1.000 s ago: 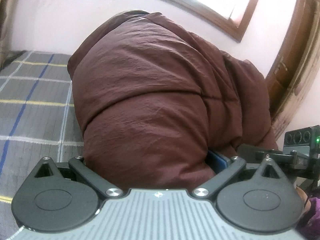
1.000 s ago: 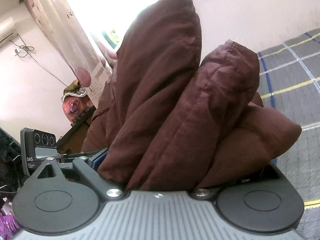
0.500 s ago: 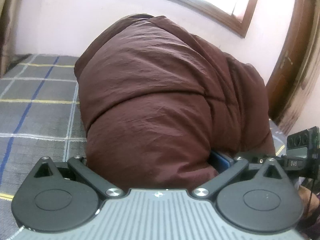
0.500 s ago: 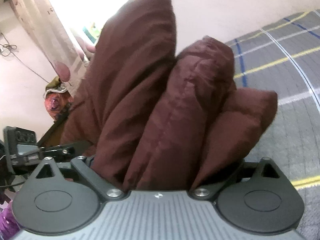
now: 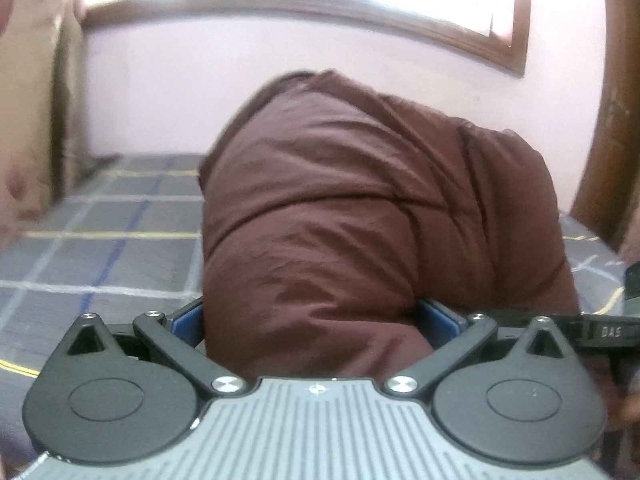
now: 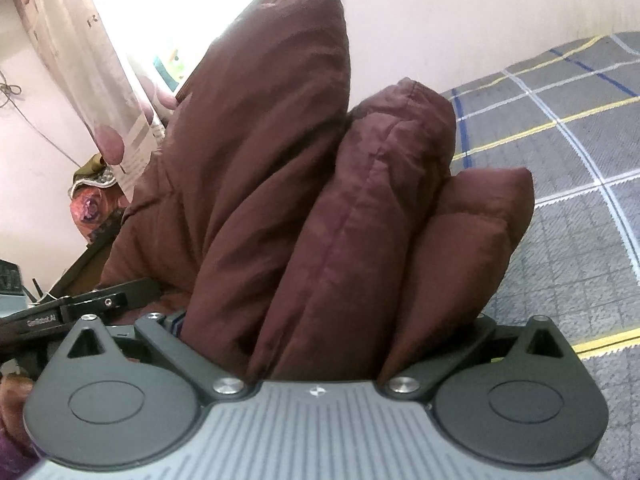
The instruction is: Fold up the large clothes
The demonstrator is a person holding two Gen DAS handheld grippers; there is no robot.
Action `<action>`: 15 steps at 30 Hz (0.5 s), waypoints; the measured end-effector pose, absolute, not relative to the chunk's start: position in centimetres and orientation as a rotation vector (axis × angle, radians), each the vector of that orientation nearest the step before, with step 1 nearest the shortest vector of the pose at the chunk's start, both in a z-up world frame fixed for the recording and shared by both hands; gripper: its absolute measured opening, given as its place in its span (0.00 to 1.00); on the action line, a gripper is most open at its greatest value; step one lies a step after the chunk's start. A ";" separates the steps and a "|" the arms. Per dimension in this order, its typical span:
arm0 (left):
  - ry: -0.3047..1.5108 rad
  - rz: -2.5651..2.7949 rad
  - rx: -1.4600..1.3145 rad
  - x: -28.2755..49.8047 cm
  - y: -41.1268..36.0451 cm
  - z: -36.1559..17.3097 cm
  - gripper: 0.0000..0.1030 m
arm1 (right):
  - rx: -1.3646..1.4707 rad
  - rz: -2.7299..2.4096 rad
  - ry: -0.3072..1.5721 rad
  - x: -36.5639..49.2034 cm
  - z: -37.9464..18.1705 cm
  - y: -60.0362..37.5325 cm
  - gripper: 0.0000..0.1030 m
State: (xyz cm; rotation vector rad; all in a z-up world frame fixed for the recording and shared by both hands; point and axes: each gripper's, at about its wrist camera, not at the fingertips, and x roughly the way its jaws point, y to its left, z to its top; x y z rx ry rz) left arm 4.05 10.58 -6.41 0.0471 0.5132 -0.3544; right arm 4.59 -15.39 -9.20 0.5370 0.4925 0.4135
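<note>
Ahead of left gripper (image 5: 316, 316): padded maroon jacket (image 5: 360, 220) fills centre, blocks fwd passage. Bare checked bedspread (image 5: 100, 240) open to its left; wall (image 5: 200, 92) closes off far end. Right gripper (image 6: 320, 320): jacket bulk ahead, bedspread free on right, curtain (image 6: 80, 60) crowds left.

Puffy quilted jacket (image 5: 360, 216): maroon cloth, faint sheen, finely wrinkled, stitched seams. Bed cover (image 6: 560, 216): grey woven cloth, matt, slightly coarse, yellow, blue and white check lines. Left gripper (image 5: 312, 320) and right gripper (image 6: 320, 328): matt black plastic links and discs, ribbed grey plastic body, shiny metal pivot screws, blue pads. Window frame (image 5: 516, 20): brown wood, dull polish. Wall (image 5: 180, 92): smooth, matt pale paint. Curtain (image 6: 80, 60): thin printed cloth.
</note>
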 end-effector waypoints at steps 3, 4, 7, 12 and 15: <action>0.447 -0.275 0.123 2.2 9.5 -5.4 1.00 | 0.526 0.400 0.488 4.2 -9.0 -15.0 1.00; 0.422 -0.257 0.139 1.7 9.2 -5.1 1.00 | 0.524 0.395 0.487 4.1 -8.9 -14.9 1.00; 0.330 -0.217 0.122 -0.5 8.9 -3.9 1.00 | 0.504 0.367 0.484 3.4 -8.2 -14.3 1.00; 0.280 -0.107 0.064 -2.3 8.9 -2.1 1.00 | 0.385 0.247 0.416 0.6 -5.4 -12.3 1.00; 0.297 -0.067 0.174 -2.8 7.7 -0.9 1.00 | 0.307 0.171 0.351 -2.4 -3.3 -10.7 1.00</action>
